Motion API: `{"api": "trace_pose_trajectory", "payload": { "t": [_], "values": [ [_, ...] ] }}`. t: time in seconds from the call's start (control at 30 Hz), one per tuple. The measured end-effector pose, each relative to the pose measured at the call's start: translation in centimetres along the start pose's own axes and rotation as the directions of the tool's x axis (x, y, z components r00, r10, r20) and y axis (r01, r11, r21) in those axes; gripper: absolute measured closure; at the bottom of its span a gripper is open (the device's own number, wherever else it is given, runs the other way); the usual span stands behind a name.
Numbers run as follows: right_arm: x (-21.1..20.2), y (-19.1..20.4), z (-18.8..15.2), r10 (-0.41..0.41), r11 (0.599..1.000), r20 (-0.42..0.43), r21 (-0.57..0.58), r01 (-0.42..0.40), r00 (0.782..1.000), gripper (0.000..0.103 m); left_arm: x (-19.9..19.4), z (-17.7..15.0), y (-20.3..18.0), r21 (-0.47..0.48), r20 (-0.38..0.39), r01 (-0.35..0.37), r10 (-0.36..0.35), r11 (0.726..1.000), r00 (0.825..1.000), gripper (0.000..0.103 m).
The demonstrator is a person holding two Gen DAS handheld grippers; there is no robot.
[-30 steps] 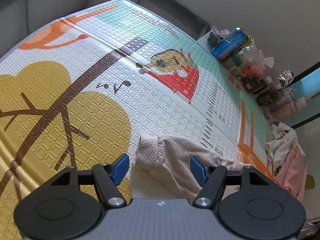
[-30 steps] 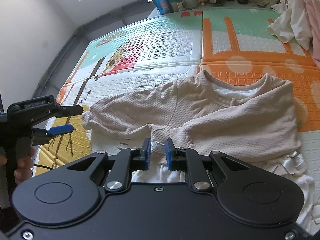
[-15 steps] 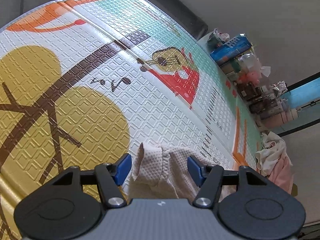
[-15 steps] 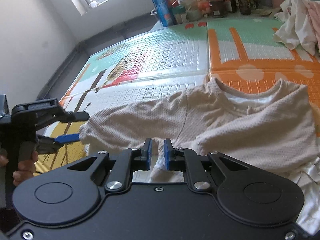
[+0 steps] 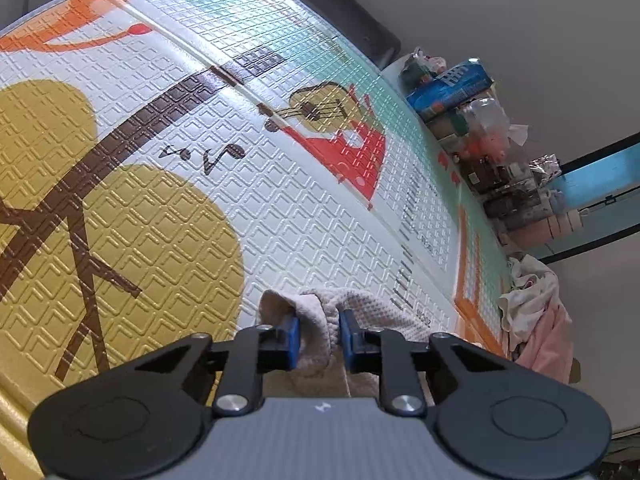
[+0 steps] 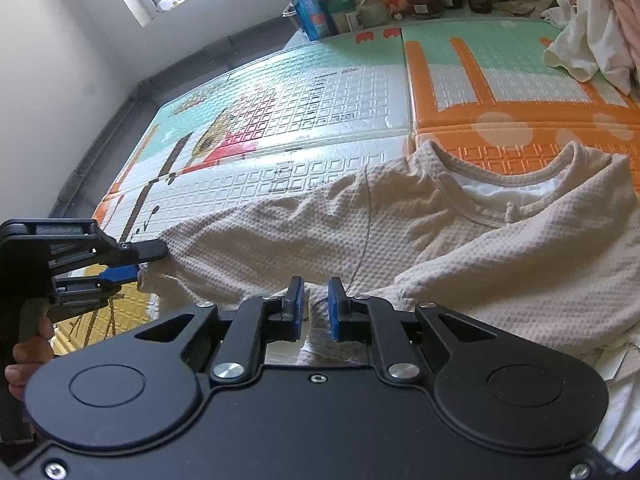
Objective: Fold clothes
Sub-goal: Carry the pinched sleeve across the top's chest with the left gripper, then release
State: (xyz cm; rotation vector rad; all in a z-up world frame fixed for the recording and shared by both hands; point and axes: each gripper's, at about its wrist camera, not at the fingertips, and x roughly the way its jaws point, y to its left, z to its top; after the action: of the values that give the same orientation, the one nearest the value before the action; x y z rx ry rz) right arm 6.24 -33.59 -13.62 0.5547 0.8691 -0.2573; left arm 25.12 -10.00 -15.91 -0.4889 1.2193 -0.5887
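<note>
Left gripper (image 5: 319, 338) jaws, wide apart a second ago, now clench the beige top's (image 6: 460, 248) sleeve cuff (image 5: 308, 312) between them; right gripper (image 6: 312, 310) jaws pinch the underarm cloth, likely readying a sleeve fold.

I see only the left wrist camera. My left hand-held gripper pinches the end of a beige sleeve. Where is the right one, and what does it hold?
Observer: The right hand-held gripper pinches the shirt at its near edge, about where the sleeve meets the body.
Operator: Does the shirt lie flat?
Observer: Mostly. It is spread on the mat with the neckline on the far side, and the sleeve is wrinkled.
Operator: Is anything under it?
Observer: Yes, a white cloth shows from under its near right part.
</note>
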Motion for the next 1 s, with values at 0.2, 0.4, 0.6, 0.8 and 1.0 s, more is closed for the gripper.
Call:
{"api": "trace_pose_trajectory", "payload": {
  "t": [0.2, 0.4, 0.6, 0.8, 1.0],
  "values": [
    [0.2, -0.2, -0.1, -0.009, 1.000, -0.002, 0.009, 0.009, 1.000, 0.092, -0.6, -0.3, -0.2, -0.023, 0.012, 0.017, -0.016, 1.000, 1.000, 0.092],
    [0.5, -0.1, -0.2, -0.018, 1.000, -0.010, 0.011, 0.018, 1.000, 0.092, -1.6, -0.5, -2.0, -0.003, 0.014, 0.058, -0.058, 0.998, 0.998, 0.095],
    [1.2, 0.0, -0.3, -0.027, 1.000, -0.026, -0.003, 0.027, 0.999, 0.092, -2.6, -0.9, -4.0, 0.021, 0.014, 0.099, -0.100, 0.995, 0.995, 0.095],
    [1.2, -0.4, -0.1, 0.001, 1.000, -0.045, -0.004, -0.001, 0.999, 0.091, -2.8, -1.8, -8.0, 0.085, 0.000, 0.147, -0.147, 0.985, 0.989, 0.095],
    [-1.4, -2.2, 0.6, 0.091, 0.992, 0.006, 0.090, -0.092, 0.996, 0.090, -2.9, -2.8, -11.7, 0.143, -0.023, 0.196, -0.194, 0.970, 0.981, 0.095]
  ]
}}
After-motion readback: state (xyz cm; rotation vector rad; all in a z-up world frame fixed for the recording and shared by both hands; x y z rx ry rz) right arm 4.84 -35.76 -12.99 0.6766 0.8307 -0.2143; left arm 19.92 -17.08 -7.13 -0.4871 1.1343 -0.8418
